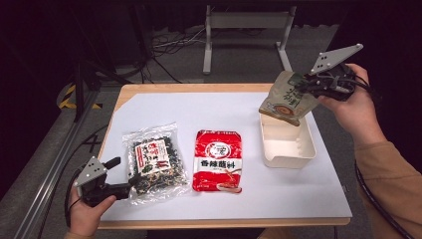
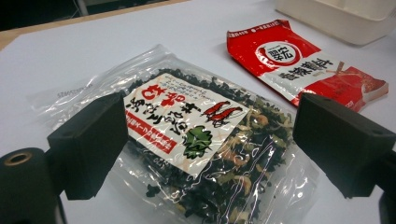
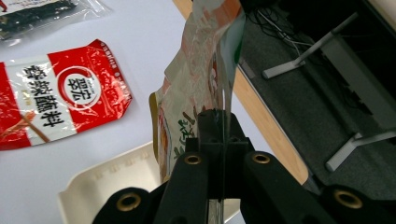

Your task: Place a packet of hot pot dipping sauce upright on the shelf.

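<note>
My right gripper is shut on a tan and green pouch and holds it in the air above the far end of the white tray. In the right gripper view the pouch hangs pinched between the closed jaws, over the tray. My left gripper stands open at the near left corner of the clear seaweed bag. In the left gripper view that bag lies on the table between and beyond the two spread pads. A red sauce packet lies flat in the middle of the sheet.
The white sheet covers a wooden table. The red packet lies between the seaweed bag and the tray. Behind the table are a metal stand and cables on the floor.
</note>
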A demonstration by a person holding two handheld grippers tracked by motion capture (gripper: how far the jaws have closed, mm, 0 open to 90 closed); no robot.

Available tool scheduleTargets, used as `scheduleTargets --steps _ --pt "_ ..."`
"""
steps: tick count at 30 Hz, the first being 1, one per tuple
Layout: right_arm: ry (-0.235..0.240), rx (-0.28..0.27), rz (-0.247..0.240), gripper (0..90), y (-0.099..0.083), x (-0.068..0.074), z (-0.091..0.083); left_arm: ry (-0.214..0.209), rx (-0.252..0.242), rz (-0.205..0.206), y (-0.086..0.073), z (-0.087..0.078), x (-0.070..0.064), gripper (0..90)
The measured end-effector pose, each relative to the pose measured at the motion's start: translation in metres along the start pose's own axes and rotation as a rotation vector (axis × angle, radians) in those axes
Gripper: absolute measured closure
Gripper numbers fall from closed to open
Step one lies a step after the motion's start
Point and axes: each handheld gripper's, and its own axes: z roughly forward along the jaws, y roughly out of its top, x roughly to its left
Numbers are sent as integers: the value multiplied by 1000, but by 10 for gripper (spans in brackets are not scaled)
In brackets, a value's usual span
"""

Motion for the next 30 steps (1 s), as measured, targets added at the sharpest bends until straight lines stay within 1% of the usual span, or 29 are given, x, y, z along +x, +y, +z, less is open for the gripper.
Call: scheduleTargets --steps 1,4,9,11,12,14,15,16,19,22,24,30 --pt "-3 -5 -5 892 1 -2 2 6 1 -8 -1 -1 0 110" --pt "-3 -12 -22 892 2 -7 10 10 -3 -10 -2 -4 0 110" --pt "-5 8 -63 892 4 -15 22 25 2 -14 -6 -9 -1 110" --pt "-3 7 -83 892 5 -18 26 31 1 -15 -7 -11 -1 110" --pt "-3 6 -81 892 5 -19 27 38 -3 -21 -7 -14 -1 110" --pt "-2 7 -94 892 5 -23 30 47 -6 -18 -8 -16 -1 110" --pt "-2 7 -94 892 5 -23 30 47 -6 -18 -8 -16 -1 109" --pt "-3 7 -99 892 4 -26 34 50 -6 -20 -8 -17 -2 108" --pt "0 14 -102 892 4 -30 38 57 -7 -21 -10 -18 -1 107" --pt "1 23 -115 892 2 -35 45 57 -2 -18 -10 -19 -1 107" --pt "-7 31 -123 892 1 -38 49 55 0 -21 -11 -19 -1 107" --pt "-16 40 -134 892 -5 -45 57 52 -3 -24 -10 -18 -1 107"
